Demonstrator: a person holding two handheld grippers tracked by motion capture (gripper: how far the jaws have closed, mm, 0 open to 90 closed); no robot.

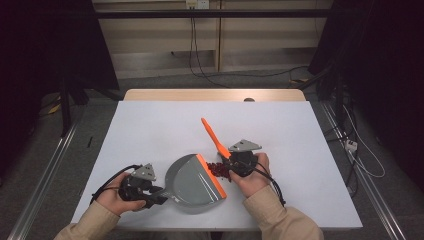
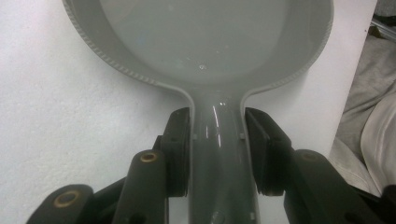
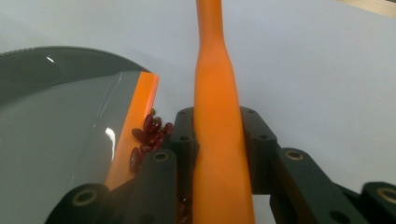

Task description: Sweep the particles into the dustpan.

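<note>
Dustpan [image 1: 192,182] sits on the white table [image 1: 150,130], nothing in it; red beans [image 1: 218,169] heaped just outside its orange lip. Left claw [image 2: 217,140] clamps its handle, right claw [image 3: 219,135] grips the orange brush [image 1: 214,136] beside the lip.

dustpan [image 2: 210,42] — glossy grey plastic | brush handle [image 3: 217,116] — smooth orange plastic

White-topped table [image 1: 150,125], wooden edge at 12 o'clock. Grey carpeted floor [image 1: 45,165]. Pale panelled wall [image 1: 160,40] at 12, wall socket [image 1: 196,4] with black cables [image 1: 200,65] trailing down. Dark curtains [image 1: 390,75] at 3 and 9.
</note>
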